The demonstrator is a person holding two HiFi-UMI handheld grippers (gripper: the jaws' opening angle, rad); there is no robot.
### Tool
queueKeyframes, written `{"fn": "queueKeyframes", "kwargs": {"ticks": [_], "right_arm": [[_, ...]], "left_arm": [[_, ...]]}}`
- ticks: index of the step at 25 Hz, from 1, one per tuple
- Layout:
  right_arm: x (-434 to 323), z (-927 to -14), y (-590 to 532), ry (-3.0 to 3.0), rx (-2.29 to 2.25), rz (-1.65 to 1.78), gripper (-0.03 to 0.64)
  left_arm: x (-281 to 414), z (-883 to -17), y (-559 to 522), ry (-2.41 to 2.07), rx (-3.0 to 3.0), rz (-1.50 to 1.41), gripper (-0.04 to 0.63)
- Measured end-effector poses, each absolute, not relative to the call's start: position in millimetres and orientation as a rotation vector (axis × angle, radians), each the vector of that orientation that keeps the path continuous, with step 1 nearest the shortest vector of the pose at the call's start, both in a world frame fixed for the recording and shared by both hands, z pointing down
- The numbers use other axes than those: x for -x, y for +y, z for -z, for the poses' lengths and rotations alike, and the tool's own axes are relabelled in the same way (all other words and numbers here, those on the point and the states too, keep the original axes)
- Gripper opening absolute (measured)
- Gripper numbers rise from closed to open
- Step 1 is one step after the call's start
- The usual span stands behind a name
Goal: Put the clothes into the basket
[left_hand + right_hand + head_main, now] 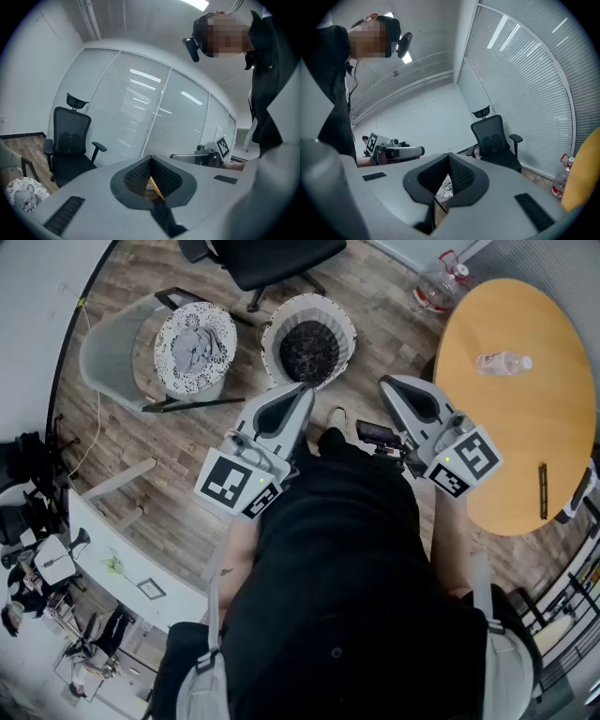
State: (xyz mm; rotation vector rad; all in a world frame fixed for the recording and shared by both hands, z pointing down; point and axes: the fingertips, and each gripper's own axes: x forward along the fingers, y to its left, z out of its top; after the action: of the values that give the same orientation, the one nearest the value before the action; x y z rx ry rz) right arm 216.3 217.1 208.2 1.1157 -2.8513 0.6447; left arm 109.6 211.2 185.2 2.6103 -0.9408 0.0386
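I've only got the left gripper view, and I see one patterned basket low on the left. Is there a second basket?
Observer: Yes, the head view shows a second basket beside it, holding dark clothing.
Operator: Are the right tongs carrying anything?
Observer: No, the right gripper view shows the right tongs shut and empty.
Operator: What's further right?
Observer: A round wooden table with a water bottle on it.

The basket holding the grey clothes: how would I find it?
On the wooden floor, near the black office chair, two round white-rimmed baskets stand side by side. It is the left basket, filled with crumpled grey cloth; the right basket shows a dark inside.
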Motion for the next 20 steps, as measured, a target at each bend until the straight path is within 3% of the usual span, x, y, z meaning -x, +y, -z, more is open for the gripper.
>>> {"fn": "queueKeyframes", "kwargs": {"ticks": [20], "right_arm": [[-189.2, -220.4, 225.0, -2.840, -1.031, -0.676, 0.017]], "left_arm": [[-81.2, -208.5, 214.1, -1.014, -2.504, -0.101, 0.012]]}}
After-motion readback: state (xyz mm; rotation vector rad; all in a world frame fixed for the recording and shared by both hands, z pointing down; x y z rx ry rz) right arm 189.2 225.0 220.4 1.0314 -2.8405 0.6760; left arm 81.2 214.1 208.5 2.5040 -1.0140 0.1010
